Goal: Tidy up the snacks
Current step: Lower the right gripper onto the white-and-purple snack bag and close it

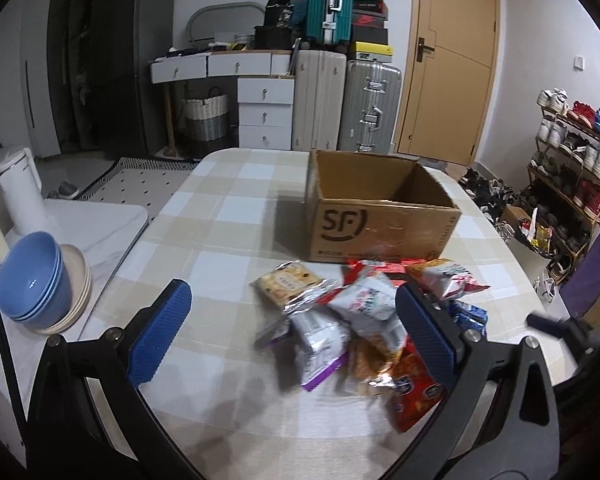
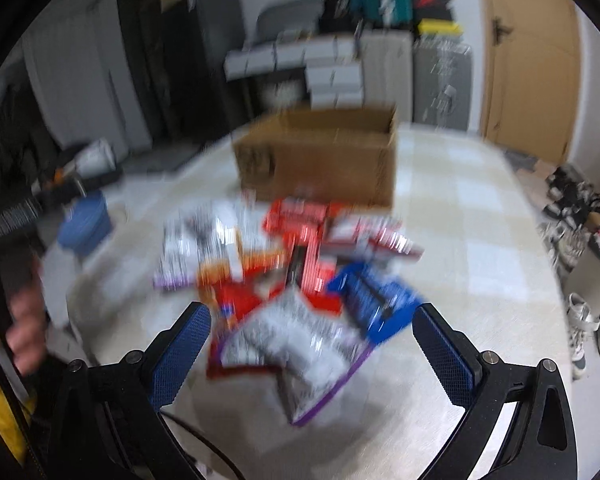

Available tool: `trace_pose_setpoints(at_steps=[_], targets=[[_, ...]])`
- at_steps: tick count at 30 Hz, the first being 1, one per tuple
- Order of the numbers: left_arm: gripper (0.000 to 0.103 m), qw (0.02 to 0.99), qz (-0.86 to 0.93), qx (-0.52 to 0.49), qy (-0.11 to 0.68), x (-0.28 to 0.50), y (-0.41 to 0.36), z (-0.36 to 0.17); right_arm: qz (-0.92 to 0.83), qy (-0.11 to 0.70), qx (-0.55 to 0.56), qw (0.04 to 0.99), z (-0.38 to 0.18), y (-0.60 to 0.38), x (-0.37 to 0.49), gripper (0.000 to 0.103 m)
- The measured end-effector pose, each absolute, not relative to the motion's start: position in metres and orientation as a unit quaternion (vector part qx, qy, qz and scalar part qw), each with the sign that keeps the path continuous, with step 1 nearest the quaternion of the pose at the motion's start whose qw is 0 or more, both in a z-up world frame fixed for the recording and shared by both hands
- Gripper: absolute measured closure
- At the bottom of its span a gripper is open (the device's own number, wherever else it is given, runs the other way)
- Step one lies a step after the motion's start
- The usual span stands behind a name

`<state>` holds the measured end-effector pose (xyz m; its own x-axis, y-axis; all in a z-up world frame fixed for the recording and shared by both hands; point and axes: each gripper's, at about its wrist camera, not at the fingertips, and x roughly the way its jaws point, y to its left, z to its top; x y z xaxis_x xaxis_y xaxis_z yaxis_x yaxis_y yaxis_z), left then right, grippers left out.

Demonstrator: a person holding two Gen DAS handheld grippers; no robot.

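A pile of snack bags (image 1: 364, 316) lies on the checked tablecloth in front of an open cardboard box (image 1: 380, 216) marked SF. The box looks empty from here. My left gripper (image 1: 292, 320) is open, above the table, its jaws around the left part of the pile without touching it. The right wrist view is blurred by motion. There my right gripper (image 2: 312, 344) is open and empty above a grey and purple bag (image 2: 300, 344), with the red and blue bags and the box (image 2: 320, 156) behind it.
A side table (image 1: 100, 232) on the left holds stacked blue bowls (image 1: 36, 276), a white kettle (image 1: 16, 188) and a cup. Drawers, suitcases and a door stand behind the table. A shoe rack (image 1: 572, 160) stands at the right. The other gripper's end (image 1: 560, 326) shows at the right edge.
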<state>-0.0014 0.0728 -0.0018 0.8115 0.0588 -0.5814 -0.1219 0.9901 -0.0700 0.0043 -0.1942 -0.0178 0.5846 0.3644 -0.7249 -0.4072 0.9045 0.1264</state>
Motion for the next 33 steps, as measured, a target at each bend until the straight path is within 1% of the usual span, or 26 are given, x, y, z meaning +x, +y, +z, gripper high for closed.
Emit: trace_pose_setpoints(at_steps=[2,6,9,10,13,19,22,23,28,30,32,33], targets=[[0.001,0.949,0.048,-0.057,0.305,-0.002,0.08,-0.003,0.217,0.434,-0.05,0.873,-0.035,-0.188,0.01,0.001],[0.001,0.948,0.046,-0.064,0.309,-0.006,0.089,-0.003,0.208,0.432,-0.067,0.875,-0.042,-0.19,0.011,0.001],[0.001,0.948,0.045,-0.065,0.309,-0.007,0.091,-0.003,0.217,0.451,-0.06,0.864,-0.051,-0.189,0.017,0.003],[0.001,0.948,0.044,-0.065,0.309,-0.008,0.091,-0.003,0.219,0.457,-0.057,0.86,-0.053,-0.189,0.018,0.005],[0.001,0.947,0.041,-0.064,0.313,-0.011,0.086,-0.001,0.232,0.469,-0.056,0.85,-0.055,-0.19,0.022,0.021],[0.001,0.945,0.034,-0.064,0.318,-0.013,0.083,-0.001,0.242,0.462,-0.067,0.851,-0.058,-0.191,0.022,0.022],[0.001,0.945,0.032,-0.065,0.318,-0.013,0.083,0.0,0.245,0.459,-0.078,0.851,-0.06,-0.189,0.02,0.024],[0.001,0.945,0.032,-0.065,0.319,-0.013,0.082,-0.001,0.245,0.458,-0.077,0.851,-0.06,-0.189,0.021,0.026],[0.001,0.943,0.032,-0.07,0.325,-0.011,0.084,-0.002,0.245,0.46,-0.065,0.851,-0.059,-0.196,0.018,0.031],[0.001,0.942,0.032,-0.073,0.326,-0.01,0.086,-0.003,0.245,0.46,-0.059,0.851,-0.058,-0.199,0.017,0.035],[0.001,0.941,0.032,-0.076,0.328,-0.009,0.087,-0.004,0.242,0.459,-0.054,0.853,-0.057,-0.202,0.016,0.042],[0.001,0.94,0.033,-0.076,0.33,-0.009,0.087,-0.004,0.244,0.459,-0.046,0.853,-0.056,-0.205,0.016,0.042]])
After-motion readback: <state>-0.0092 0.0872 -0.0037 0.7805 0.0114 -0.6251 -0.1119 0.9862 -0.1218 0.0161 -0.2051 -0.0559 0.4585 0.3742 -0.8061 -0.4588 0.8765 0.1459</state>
